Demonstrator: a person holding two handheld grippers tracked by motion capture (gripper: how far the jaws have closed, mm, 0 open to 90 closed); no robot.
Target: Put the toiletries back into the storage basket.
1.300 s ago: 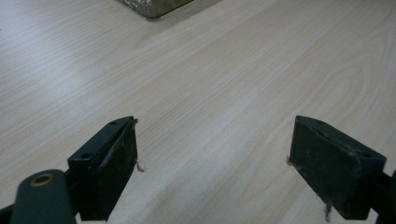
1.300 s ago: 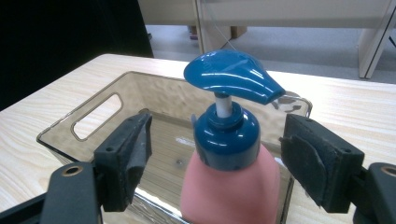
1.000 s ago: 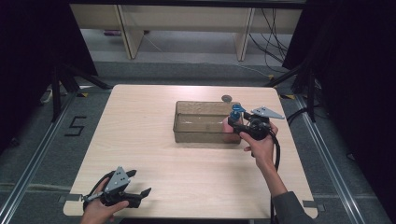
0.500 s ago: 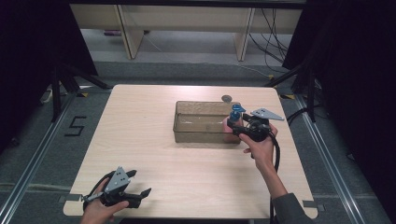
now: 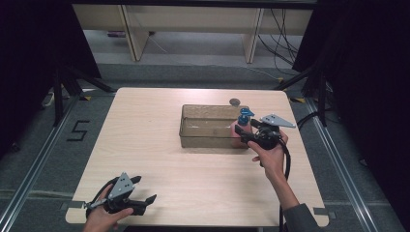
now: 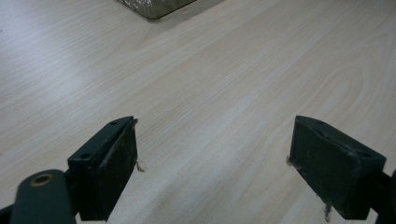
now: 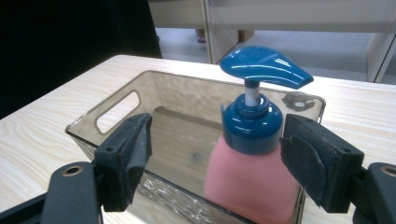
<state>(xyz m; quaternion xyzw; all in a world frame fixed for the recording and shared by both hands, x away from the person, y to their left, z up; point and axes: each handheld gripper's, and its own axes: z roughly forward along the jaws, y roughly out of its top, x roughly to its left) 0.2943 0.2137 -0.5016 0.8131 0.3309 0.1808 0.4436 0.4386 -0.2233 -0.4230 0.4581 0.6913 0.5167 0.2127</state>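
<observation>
Two jaws of my right gripper (image 7: pixel 215 163) stand wide, flanking the upright pump bottle (image 7: pixel 252 154) inside the bin (image 7: pixel 112 116); my left gripper (image 5: pixel 138 191), jaws wide, rests well apart

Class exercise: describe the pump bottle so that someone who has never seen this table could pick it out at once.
Start at the pale wooden table and find the clear smoky plastic bin right of its centre. At the bin's right end, in front of the right tool, whose jaws stand open, stands the pump bottle. It is the one colourful thing there: pink body, dark blue collar and pump head.
</observation>
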